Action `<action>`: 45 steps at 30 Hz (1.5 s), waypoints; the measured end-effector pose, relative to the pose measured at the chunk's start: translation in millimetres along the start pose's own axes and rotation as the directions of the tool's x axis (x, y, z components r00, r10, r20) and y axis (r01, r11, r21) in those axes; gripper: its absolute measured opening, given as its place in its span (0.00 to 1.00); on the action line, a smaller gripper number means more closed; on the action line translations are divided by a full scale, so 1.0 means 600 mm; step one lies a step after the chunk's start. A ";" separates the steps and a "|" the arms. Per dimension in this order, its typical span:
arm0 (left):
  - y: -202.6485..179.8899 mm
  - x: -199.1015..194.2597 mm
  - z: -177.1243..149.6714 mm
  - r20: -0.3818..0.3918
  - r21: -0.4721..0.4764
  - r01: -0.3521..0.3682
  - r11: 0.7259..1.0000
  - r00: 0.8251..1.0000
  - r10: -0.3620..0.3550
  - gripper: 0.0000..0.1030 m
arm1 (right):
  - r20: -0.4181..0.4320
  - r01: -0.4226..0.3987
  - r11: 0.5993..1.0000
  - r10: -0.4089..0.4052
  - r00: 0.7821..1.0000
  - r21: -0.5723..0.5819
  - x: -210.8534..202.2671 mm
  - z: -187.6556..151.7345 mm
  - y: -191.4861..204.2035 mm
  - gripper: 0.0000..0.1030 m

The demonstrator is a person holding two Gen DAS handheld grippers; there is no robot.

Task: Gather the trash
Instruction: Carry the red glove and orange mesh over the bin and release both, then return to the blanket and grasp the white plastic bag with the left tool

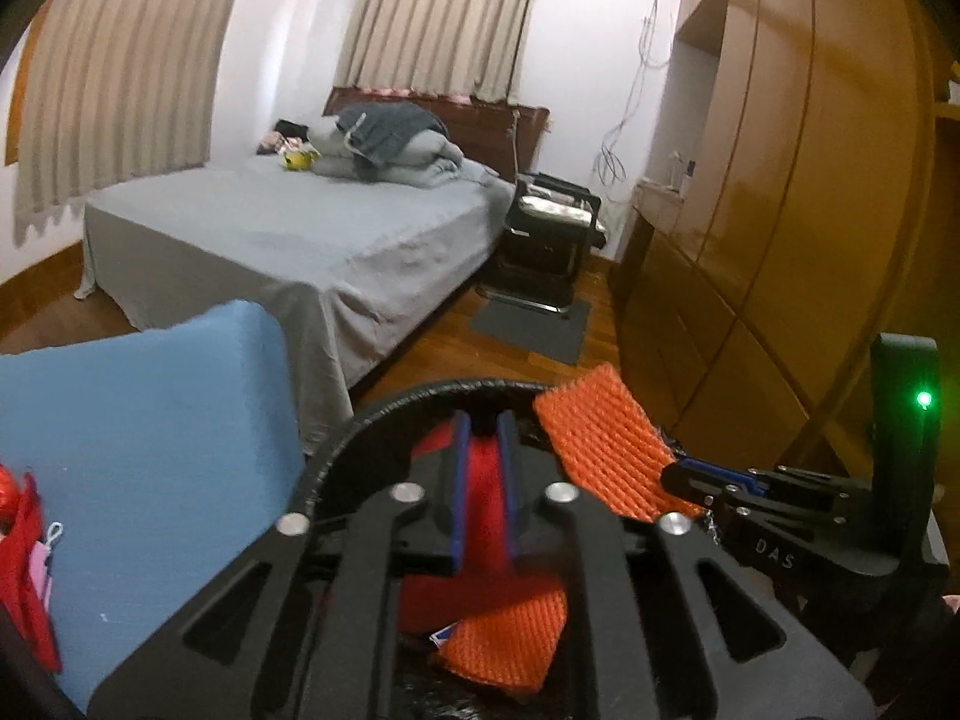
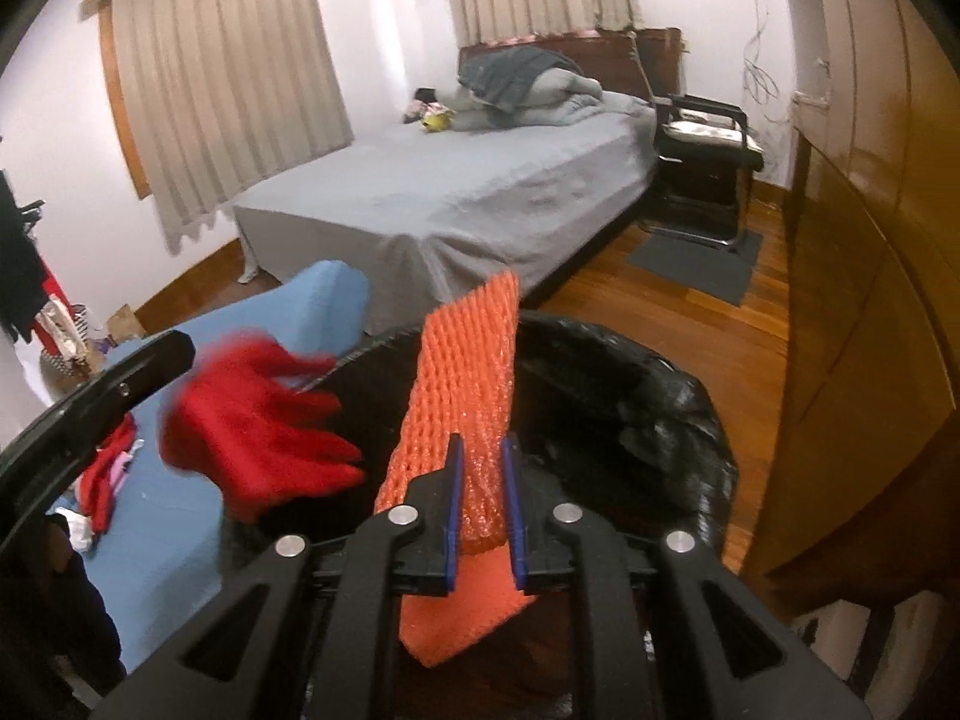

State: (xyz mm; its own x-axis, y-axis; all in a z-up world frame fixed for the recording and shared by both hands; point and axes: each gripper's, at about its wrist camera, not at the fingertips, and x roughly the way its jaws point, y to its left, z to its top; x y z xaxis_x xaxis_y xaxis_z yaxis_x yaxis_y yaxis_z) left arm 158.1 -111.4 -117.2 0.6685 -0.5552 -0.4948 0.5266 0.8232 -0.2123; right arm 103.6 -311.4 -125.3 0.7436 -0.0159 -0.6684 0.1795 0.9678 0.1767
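Two grippers above black-lined bin [image 2: 690, 414]: left gripper [image 1: 485, 480] clamps red cloth [image 1: 483, 483]; right gripper [image 2: 483, 498] pinches orange foam net [image 2: 465, 384].

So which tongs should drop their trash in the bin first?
Probably the right tongs. They pinch the orange foam net directly above the black-lined bin. The left tongs also hold red trash over it, so either could go.
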 end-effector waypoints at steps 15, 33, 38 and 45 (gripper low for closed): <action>0.096 -0.089 -0.027 0.032 -0.050 -0.216 0.975 0.976 0.218 0.55 | 0.035 -0.036 0.999 0.037 0.999 -0.030 -0.008 -0.009 0.044 0.78; 0.319 -0.312 -0.120 -0.049 -0.181 -0.602 0.778 0.795 0.604 0.63 | 0.052 -0.269 0.934 0.289 0.956 -0.236 0.022 -0.057 0.331 0.94; 0.349 -0.329 -0.155 -0.094 -0.214 -0.634 0.743 0.770 0.631 0.63 | 0.031 -0.283 0.917 0.304 0.952 -0.281 0.035 -0.082 0.368 0.94; 0.385 -0.333 -0.189 -0.146 -0.257 -0.644 0.720 0.763 0.630 0.63 | 0.007 -0.286 0.907 0.303 0.953 -0.309 0.046 -0.105 0.393 0.94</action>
State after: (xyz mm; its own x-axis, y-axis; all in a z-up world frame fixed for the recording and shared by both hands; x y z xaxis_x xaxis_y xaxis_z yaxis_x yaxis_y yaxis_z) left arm 86.3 203.1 -162.9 0.7648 0.1123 -0.6344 -0.1861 0.9812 -0.0507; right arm 125.9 -67.5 -147.5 0.7672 0.2763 -0.5788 -0.2491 0.9600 0.1281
